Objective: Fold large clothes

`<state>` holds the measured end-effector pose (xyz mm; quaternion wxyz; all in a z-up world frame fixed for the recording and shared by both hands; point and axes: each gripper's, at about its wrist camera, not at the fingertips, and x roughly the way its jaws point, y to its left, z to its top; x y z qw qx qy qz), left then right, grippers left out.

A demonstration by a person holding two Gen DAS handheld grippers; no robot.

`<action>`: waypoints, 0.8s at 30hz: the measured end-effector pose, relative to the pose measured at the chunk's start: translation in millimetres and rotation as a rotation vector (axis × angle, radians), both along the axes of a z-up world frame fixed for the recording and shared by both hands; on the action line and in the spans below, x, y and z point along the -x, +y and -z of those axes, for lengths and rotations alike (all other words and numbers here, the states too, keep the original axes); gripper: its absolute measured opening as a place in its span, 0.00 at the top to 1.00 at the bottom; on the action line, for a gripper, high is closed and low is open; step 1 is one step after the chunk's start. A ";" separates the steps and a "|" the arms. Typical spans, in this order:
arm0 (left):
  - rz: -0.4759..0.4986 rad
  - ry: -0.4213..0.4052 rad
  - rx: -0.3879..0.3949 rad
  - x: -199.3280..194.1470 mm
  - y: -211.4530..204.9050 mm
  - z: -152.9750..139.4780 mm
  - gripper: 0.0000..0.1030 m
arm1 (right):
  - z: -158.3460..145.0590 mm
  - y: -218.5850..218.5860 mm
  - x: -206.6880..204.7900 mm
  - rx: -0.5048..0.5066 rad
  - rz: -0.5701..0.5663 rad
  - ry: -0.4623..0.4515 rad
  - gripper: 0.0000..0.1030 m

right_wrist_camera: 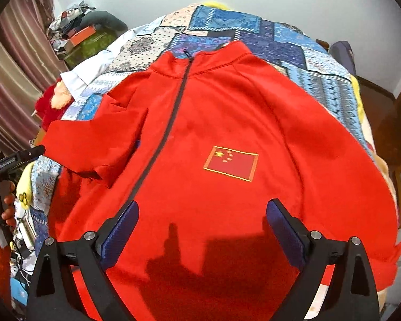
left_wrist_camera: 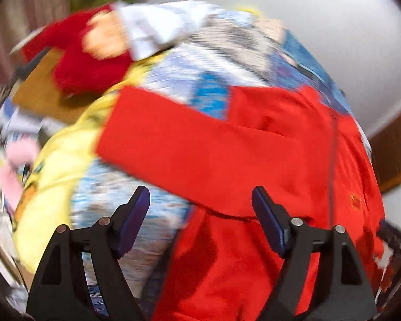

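**Red jacket spread on the bed, one sleeve folded across**

The red jacket (right_wrist_camera: 227, 133) lies front-up on a patchwork quilt (right_wrist_camera: 254, 26) that covers the bed. Its dark zip (right_wrist_camera: 171, 123) runs closed from the collar at the far end down toward the hem, and a flag patch (right_wrist_camera: 231, 163) sits on the chest, on the picture's right of the zip. One sleeve (right_wrist_camera: 93, 144) is folded in across the body, on the left side of the right wrist view; the left wrist view, blurred, shows the same sleeve (left_wrist_camera: 200, 147) lying as a broad band over the jacket (left_wrist_camera: 254, 254).

The right gripper (right_wrist_camera: 202, 230) hovers above the jacket's lower front with its jaws spread wide and nothing between them; its shadow falls on the cloth just below. The left gripper (left_wrist_camera: 200, 214) also has its jaws parted and empty, over the edge where jacket meets quilt. In the right wrist view it shows at the far left (right_wrist_camera: 26, 155), beside the sleeve, gripped by a hand (right_wrist_camera: 6, 208).

A yellow blanket (left_wrist_camera: 58, 165) lies under the quilt's edge. Near the far corner sits a red plush toy (left_wrist_camera: 80, 61) beside a white cloth (left_wrist_camera: 157, 26). Striped curtains (right_wrist_camera: 16, 67) hang on the left.
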<state>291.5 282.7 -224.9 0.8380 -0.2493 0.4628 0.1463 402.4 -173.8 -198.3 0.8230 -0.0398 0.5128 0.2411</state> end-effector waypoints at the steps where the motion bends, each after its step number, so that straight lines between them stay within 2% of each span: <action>1: -0.033 0.007 0.025 4.4 10.7 8.5 0.24 | 0.0 4.5 -0.3 -0.005 -0.001 0.002 0.07; 3: -0.085 0.017 0.065 10.4 27.3 20.3 0.24 | -0.1 11.6 -1.2 -0.006 -0.004 0.000 0.07; 5: -0.115 0.015 0.107 11.0 39.1 33.2 0.29 | 0.6 17.8 -2.9 -0.002 -0.010 -0.002 0.07; 7: -0.130 0.007 0.098 6.3 40.8 37.8 0.46 | 2.5 25.0 -4.4 0.008 -0.014 0.000 0.07; 8: -0.137 0.007 0.075 2.3 42.7 38.3 0.50 | 3.6 26.5 -4.8 0.010 -0.016 0.000 0.07; 10: -0.135 0.016 0.003 -8.9 41.2 35.8 0.70 | 5.7 31.5 -5.3 0.011 -0.021 0.004 0.07; 11: -0.126 0.018 -0.036 -14.2 39.0 33.2 0.77 | 6.9 34.1 -5.7 0.012 -0.024 0.006 0.07; 12: -0.117 0.020 -0.072 -20.2 37.8 30.6 0.91 | 7.9 35.8 -5.7 0.014 -0.026 0.008 0.07; 13: -0.101 0.025 -0.116 -26.0 34.0 25.7 0.96 | 8.7 36.4 -5.4 0.017 -0.026 0.007 0.07; 15: -0.060 0.013 -0.194 -36.3 22.5 12.0 0.96 | 9.2 34.2 -5.1 0.018 -0.023 0.001 0.07; 19: 0.039 -0.091 -0.305 -53.9 -19.5 -40.3 0.97 | 5.4 20.3 -5.1 0.015 0.007 -0.020 0.07; 24: 0.190 -0.269 -0.343 -69.6 -99.9 -119.3 0.97 | -6.4 -9.7 -3.8 -0.025 0.054 -0.043 0.07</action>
